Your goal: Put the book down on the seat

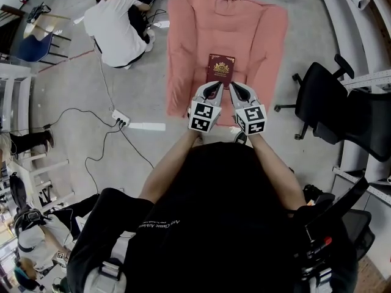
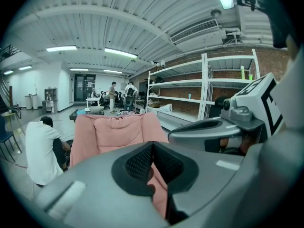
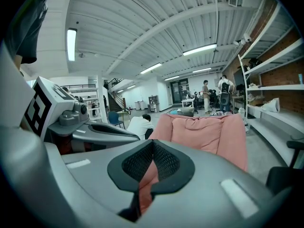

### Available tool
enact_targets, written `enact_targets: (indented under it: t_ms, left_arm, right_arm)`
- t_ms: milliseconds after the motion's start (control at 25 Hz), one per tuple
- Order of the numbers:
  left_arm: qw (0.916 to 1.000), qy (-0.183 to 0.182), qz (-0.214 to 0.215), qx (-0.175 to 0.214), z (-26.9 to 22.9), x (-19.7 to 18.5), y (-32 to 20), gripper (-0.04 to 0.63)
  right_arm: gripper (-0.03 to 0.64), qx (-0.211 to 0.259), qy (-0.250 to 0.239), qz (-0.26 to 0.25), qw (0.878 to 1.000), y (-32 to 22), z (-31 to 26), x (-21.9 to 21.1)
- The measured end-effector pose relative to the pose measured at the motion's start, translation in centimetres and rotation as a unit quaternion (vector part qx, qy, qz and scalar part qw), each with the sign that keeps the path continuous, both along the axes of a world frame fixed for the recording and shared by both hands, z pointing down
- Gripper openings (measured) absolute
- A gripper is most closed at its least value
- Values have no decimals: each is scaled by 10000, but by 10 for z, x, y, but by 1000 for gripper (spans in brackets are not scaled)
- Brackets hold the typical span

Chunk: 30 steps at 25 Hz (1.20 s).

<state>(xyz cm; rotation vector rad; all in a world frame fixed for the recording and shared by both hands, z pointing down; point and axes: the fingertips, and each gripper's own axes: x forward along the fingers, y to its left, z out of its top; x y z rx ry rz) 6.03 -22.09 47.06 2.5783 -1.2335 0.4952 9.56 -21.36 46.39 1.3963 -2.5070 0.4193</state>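
Note:
A dark red book (image 1: pixel 220 69) with a gold emblem lies flat on the pink cushioned seat (image 1: pixel 256 35). In the head view both grippers hover side by side just short of the book's near edge. My left gripper (image 1: pixel 214 86) is shut, its pads meeting with nothing between them (image 2: pixel 152 148). The right gripper (image 1: pixel 234 86) is likewise shut and empty (image 3: pixel 153 148). Both gripper views look over the jaws at the pink seat (image 2: pixel 118 132) (image 3: pixel 204 132); the book does not show in them.
A person in a white shirt (image 1: pixel 116 29) crouches on the floor left of the seat. A power strip (image 1: pixel 120 119) with trailing cables lies at the left. A black office chair (image 1: pixel 327 102) stands at the right, with metal shelving (image 2: pixel 204 89) beyond.

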Motion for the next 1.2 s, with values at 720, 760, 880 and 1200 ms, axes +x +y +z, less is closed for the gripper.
enact_targets:
  t_ms: [720,760,880,1200]
  left_arm:
    - [10000,-58,-46,-41,3,-3,1,2]
    - [10000,-67,-42,-51,3,-3,1,2]
    - [9999,-87,-26,-75,6,-3,3,2]
    - [9999,-81,-46,-109,6,-5,1,2]
  right_arm:
    - [12,-155,-24,-6,9999,1,7,1]
    - [14,-158,-26,-3,9999,1,8,1]
    - [13,-181,-28,35,9998,1,9,2]
    - [12,-274,62,83,9996,-1,11,3]
